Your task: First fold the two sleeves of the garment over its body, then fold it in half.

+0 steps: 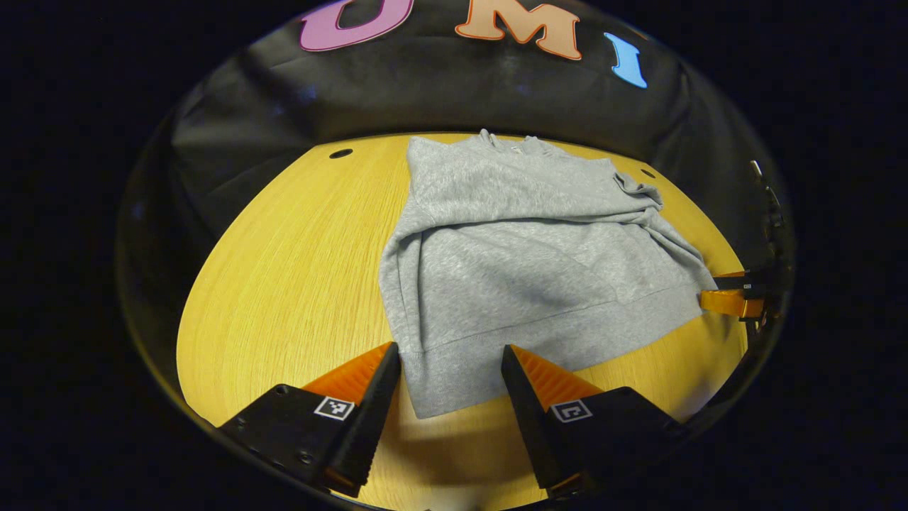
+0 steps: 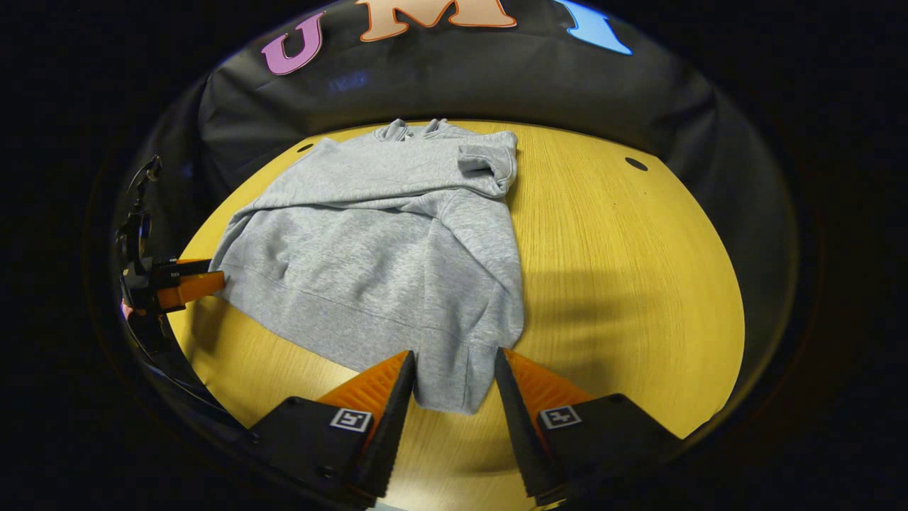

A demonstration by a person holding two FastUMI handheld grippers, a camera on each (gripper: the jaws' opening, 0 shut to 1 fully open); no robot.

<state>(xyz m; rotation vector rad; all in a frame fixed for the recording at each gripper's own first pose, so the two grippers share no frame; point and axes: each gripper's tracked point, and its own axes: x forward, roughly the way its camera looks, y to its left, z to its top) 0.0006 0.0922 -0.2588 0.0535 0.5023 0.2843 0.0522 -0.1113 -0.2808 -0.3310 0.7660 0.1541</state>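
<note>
Sweatshirt [image 1: 525, 262], grey, sleeves folded in; both grippers' jaws gape around its hem

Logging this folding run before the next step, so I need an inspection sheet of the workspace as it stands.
Surface: wooden table, with small dark holes near its far edge.
Job's things: grey sweatshirt lies flat, both sleeves already folded over its body; half fold not yet done.
Clutter: nothing seen.
Grippers: left gripper open, fingers either side of the hem's corner; right gripper open, astride the other hem corner.
Cables: nothing seen.
Surroundings: black cloth wall behind the table.
</note>
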